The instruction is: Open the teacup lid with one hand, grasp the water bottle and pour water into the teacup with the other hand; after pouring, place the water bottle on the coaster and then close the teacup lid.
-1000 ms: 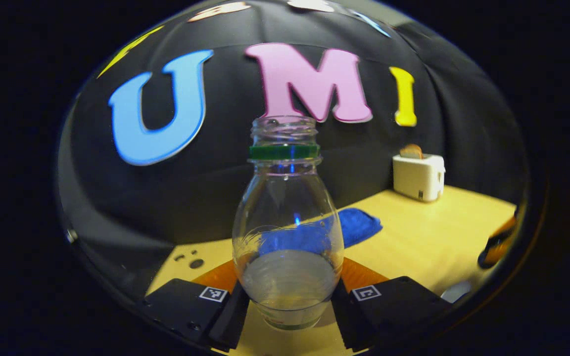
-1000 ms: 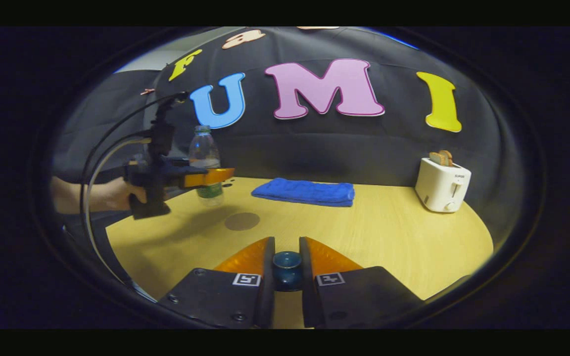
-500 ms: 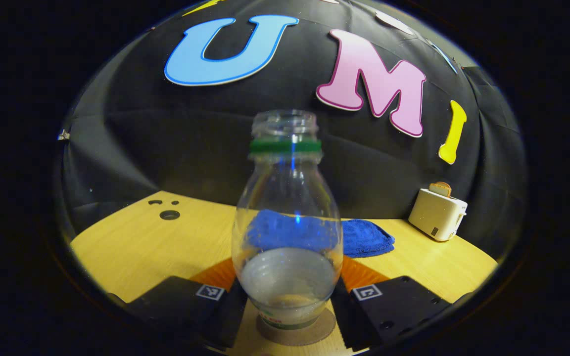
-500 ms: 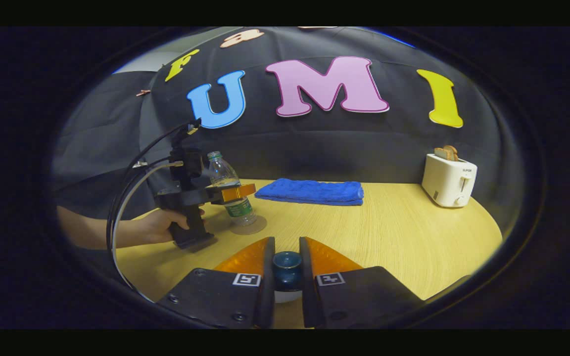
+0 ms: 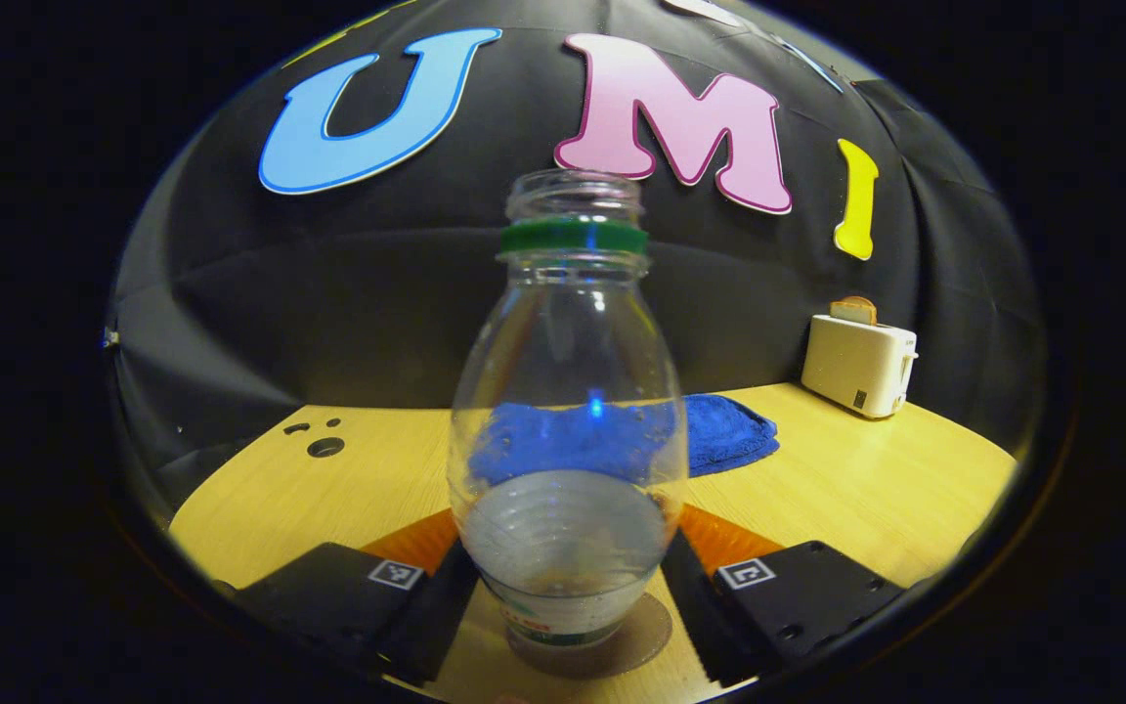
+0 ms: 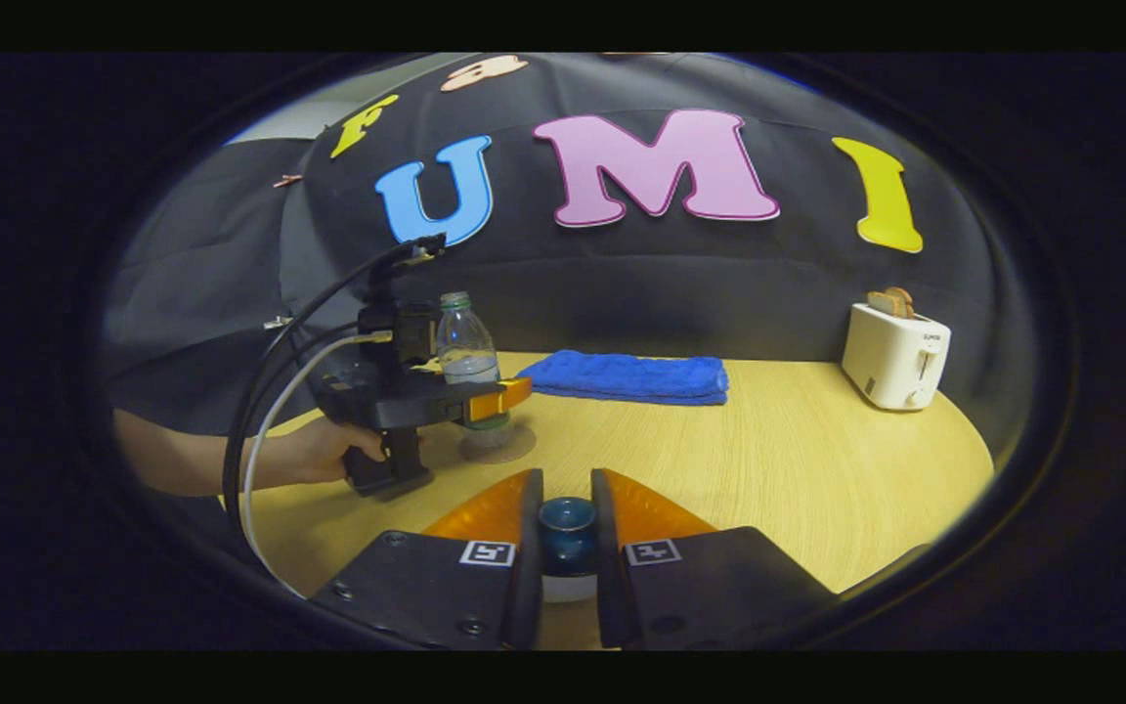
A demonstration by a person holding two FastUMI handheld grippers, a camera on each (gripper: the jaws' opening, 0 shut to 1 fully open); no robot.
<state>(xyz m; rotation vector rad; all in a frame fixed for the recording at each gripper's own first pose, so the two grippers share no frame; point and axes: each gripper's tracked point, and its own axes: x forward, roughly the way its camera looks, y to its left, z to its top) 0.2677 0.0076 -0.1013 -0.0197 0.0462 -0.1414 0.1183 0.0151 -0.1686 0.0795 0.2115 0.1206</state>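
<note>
A clear water bottle [image 5: 568, 440] with a green neck ring and no cap stands upright on the round brown coaster [image 5: 590, 640], a little water in its base. My left gripper [image 5: 568, 533] is shut on its lower body, one finger on each side. In the right gripper view, the bottle [image 6: 468, 357] rests on the coaster [image 6: 499, 445], with the left gripper [image 6: 499, 396] and a person's hand [image 6: 314, 455] beside it. My right gripper [image 6: 566, 479] is shut on the dark blue knob of the teacup lid [image 6: 568, 523]; something white shows just beneath it.
A folded blue towel [image 6: 627, 376] lies at the back of the wooden table [image 6: 798, 469], and a white toaster [image 6: 895, 357] with toast stands at the back right. Small holes [image 5: 325, 447] mark the table's left side.
The left gripper has brought the bottle down from the air onto the coaster and set it upright. The right gripper has stayed put with the lid's knob between its fingers.
</note>
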